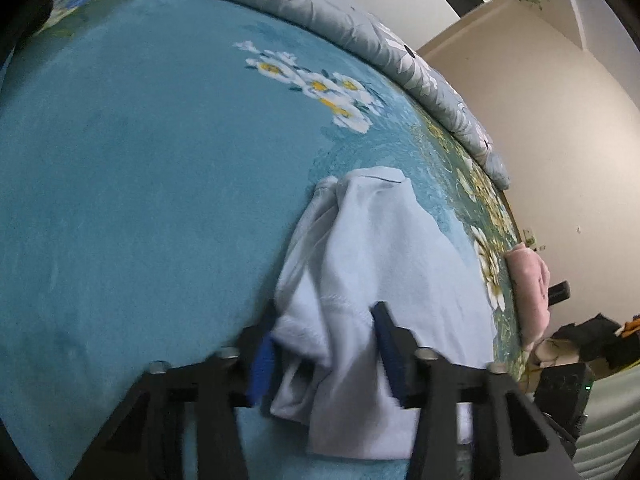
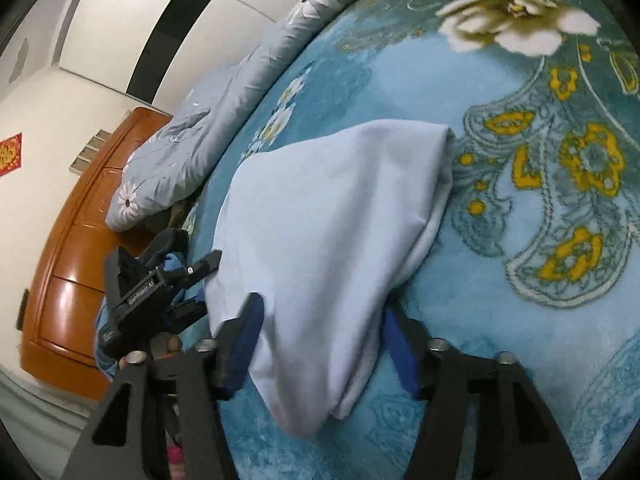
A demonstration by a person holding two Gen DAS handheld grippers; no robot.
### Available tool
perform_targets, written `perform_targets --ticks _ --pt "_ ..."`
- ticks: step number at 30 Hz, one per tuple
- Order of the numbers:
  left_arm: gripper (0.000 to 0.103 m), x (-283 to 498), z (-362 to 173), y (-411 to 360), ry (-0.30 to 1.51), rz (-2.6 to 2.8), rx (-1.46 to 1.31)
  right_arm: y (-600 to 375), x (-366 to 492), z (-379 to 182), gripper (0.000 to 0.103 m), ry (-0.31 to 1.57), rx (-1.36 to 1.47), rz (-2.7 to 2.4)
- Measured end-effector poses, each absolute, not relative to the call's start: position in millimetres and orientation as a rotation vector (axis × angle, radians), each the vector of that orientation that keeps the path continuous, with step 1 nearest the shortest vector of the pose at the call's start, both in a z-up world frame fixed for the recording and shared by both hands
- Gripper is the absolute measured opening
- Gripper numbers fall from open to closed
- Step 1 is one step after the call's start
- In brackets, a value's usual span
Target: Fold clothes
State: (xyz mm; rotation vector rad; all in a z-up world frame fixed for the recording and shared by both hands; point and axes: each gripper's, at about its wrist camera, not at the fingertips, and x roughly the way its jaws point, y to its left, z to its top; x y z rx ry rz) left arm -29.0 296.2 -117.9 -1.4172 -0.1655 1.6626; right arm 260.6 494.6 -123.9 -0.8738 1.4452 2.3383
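On the bed, 2 spread-fingered grippers, left and right, straddle 1 white garment.

Teal flowered blanket over the bed, grey quilt bunched along the far edge. Orange wooden cabinet against white wall; red paper decoration stuck there.

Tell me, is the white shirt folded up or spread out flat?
Partly folded: the white shirt lies doubled over in layers on the blue blanket.
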Motion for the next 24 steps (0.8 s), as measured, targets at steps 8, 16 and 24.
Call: perform_targets --ticks 8,16,24 --pt "0.019 21 -105 266 -0.31 1.524 -1.428 525 296 -97 0.009 1.469 -0.653 2.405" --pt "0.026 39 -115 252 -0.274 1.521 -1.478 552 345 -103 0.006 1.458 -0.634 2.316" --pt "0.063 19 -112 256 -0.252 1.699 -1.457 545 345 -110 0.067 1.424 -0.613 2.299"
